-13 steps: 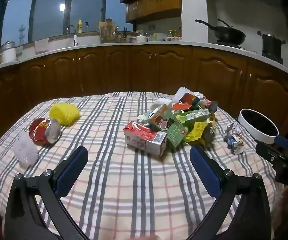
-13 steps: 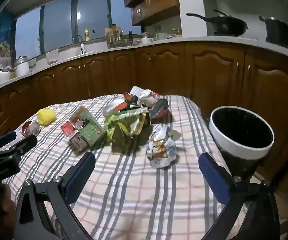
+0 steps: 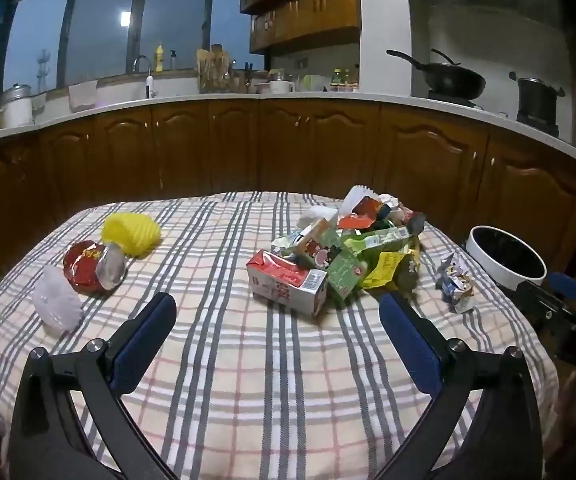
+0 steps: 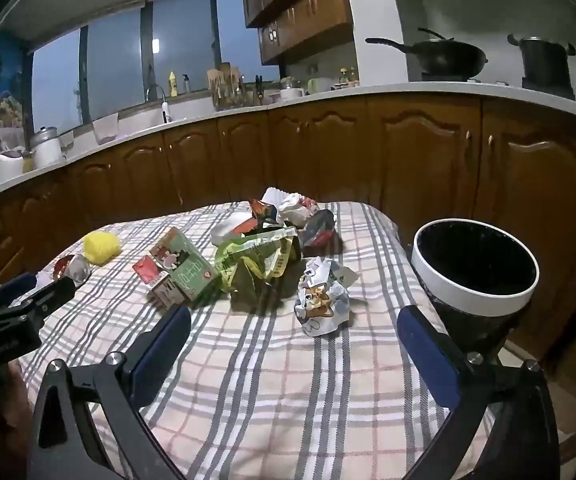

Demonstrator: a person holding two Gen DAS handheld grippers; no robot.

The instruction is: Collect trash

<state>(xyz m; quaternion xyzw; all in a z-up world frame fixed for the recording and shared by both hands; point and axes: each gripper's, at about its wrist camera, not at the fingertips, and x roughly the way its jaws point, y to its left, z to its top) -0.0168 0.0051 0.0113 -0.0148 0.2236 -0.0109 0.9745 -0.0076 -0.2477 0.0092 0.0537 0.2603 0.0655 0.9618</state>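
Note:
A pile of trash [image 3: 352,248] lies on the checked tablecloth [image 3: 247,380]: a red and white carton [image 3: 285,282], green cartons and wrappers. A crumpled wrapper [image 3: 456,282] lies apart at the right; it also shows in the right wrist view [image 4: 322,300]. At the left lie a red cup [image 3: 91,266], a yellow foam net [image 3: 131,232] and a white foam net [image 3: 56,304]. A white-rimmed black bin [image 4: 474,270] stands beside the table's right edge. My left gripper [image 3: 277,316] is open and empty, short of the carton. My right gripper [image 4: 294,326] is open and empty, near the crumpled wrapper.
Brown kitchen cabinets [image 3: 288,148] with a white counter run behind the table. A wok [image 3: 454,78] and a pot [image 3: 538,98] stand on the counter at the right. The right gripper shows at the right edge of the left wrist view [image 3: 560,304].
Both views have shifted only slightly; the grippers stay open and the trash has not moved.

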